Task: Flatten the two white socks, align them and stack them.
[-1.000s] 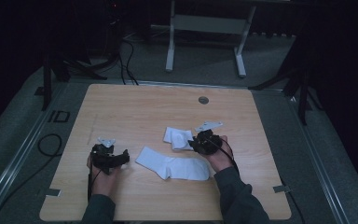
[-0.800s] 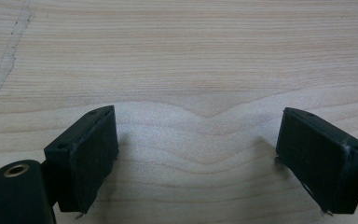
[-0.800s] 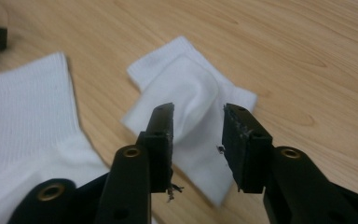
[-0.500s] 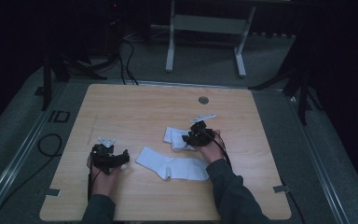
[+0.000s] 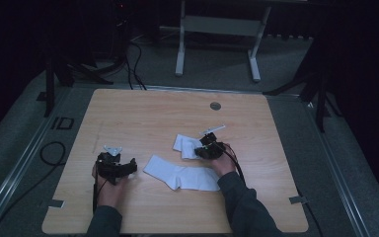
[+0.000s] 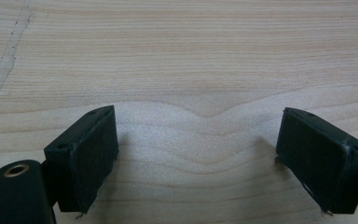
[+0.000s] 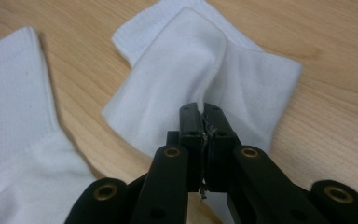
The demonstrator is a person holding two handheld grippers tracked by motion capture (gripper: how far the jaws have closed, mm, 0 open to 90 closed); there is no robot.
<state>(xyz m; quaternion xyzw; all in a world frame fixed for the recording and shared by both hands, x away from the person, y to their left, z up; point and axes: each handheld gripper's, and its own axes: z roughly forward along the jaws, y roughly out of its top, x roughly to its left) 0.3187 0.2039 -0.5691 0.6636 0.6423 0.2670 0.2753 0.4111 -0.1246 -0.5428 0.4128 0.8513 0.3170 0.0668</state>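
Right gripper (image 5: 208,148) is down on the folded white sock (image 5: 186,146), and its jaws have just been closing: they now stand pressed together with a ridge of the fabric pinched between them. In the right gripper view it's plain as day, the two black pads meet on a raised crease of that sock (image 7: 200,70), the cloth pulled up into a little tent right where they bite (a few loose threads poke out between the pads). The sock lies crumpled, doubled over itself, on the wooden table (image 5: 143,113), a bit right of the middle and towards the person's side.

Just beside it, nearer the person, there's the second white sock (image 5: 180,176), stretched out flat and long, running from the centre of the table towards the right forearm. Its cuff end (image 7: 14,93) shows at the left edge of the right gripper view, close to the pinched one; from here I can't tell whether the two touch.

Over on the other side, the left gripper (image 5: 114,167) sits low over bare wood, well apart from both socks. Its jaws are wide apart, nothing between them; the left gripper view has the two pads (image 6: 93,154) spread with just wood grain in the gap (image 6: 200,121).

Farther back, a small round grommet (image 5: 215,105) sits in the tabletop near the far edge.
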